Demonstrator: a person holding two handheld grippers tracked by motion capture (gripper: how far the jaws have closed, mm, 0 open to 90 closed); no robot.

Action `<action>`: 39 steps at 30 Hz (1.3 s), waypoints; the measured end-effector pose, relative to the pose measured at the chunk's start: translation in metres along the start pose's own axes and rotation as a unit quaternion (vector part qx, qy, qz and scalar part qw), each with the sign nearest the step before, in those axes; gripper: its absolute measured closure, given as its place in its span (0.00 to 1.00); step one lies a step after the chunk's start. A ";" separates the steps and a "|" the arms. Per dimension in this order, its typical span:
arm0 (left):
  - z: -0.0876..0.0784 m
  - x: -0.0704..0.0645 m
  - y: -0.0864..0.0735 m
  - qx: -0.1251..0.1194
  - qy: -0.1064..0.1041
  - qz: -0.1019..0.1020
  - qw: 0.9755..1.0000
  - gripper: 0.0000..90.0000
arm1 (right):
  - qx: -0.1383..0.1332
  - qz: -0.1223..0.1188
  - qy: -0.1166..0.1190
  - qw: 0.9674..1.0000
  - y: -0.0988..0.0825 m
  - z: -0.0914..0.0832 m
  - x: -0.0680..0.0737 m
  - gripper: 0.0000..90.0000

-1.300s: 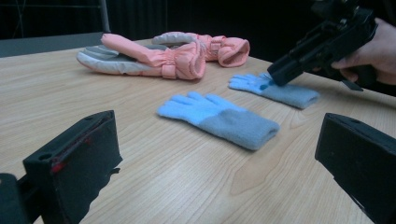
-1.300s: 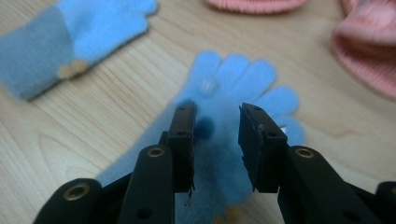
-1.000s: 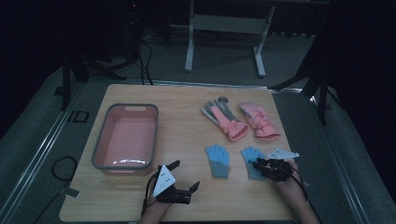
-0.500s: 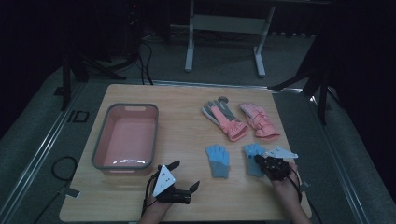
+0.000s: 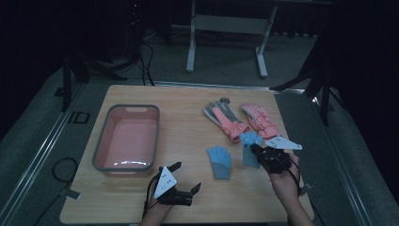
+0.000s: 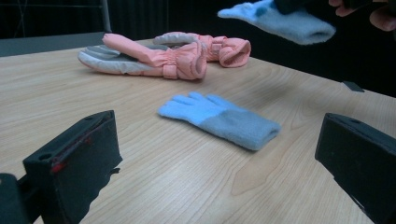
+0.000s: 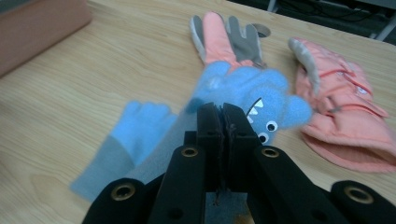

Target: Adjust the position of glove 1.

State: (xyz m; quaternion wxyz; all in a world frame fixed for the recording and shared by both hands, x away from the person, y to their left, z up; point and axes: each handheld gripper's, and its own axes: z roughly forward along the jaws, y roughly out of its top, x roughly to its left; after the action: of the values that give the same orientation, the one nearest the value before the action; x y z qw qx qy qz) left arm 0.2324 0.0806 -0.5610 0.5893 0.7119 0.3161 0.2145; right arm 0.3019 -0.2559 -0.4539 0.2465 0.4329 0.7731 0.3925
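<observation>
On a wooden table (image 5: 188,108), the right gripper (image 5: 260,151), jaws pressed together on a blue glove (image 5: 249,149), holds it clear of the tabletop at about four o'clock. A second blue glove (image 5: 219,161) lies flat near the centre. The left gripper (image 5: 187,178), at six o'clock, stands wide open and holds nothing. A pink tub (image 5: 127,139) at nine o'clock is empty. Two pink gloves (image 5: 240,120) lie at one o'clock.
</observation>
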 end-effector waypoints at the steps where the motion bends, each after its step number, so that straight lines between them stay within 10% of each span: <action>1: 0.000 0.000 0.000 0.000 0.000 0.000 1.000 0.00 | 0.000 0.000 0.000 1.000 0.000 0.000 0.000 0.96; 14: 0.000 -0.001 0.000 -0.001 -0.003 0.001 1.000 0.00 | 0.006 -0.030 0.085 0.996 0.012 0.029 0.047 0.96; 39: 0.000 0.000 0.000 0.000 -0.003 0.001 1.000 0.00 | 0.058 -0.021 0.147 0.987 -0.024 0.081 0.049 0.96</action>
State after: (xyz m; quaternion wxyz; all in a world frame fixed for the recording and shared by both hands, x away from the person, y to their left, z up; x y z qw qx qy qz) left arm 0.2323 0.0805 -0.5611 0.5902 0.7125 0.3140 0.2132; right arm 0.3245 -0.1896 -0.5219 0.1132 0.3674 0.8315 0.4010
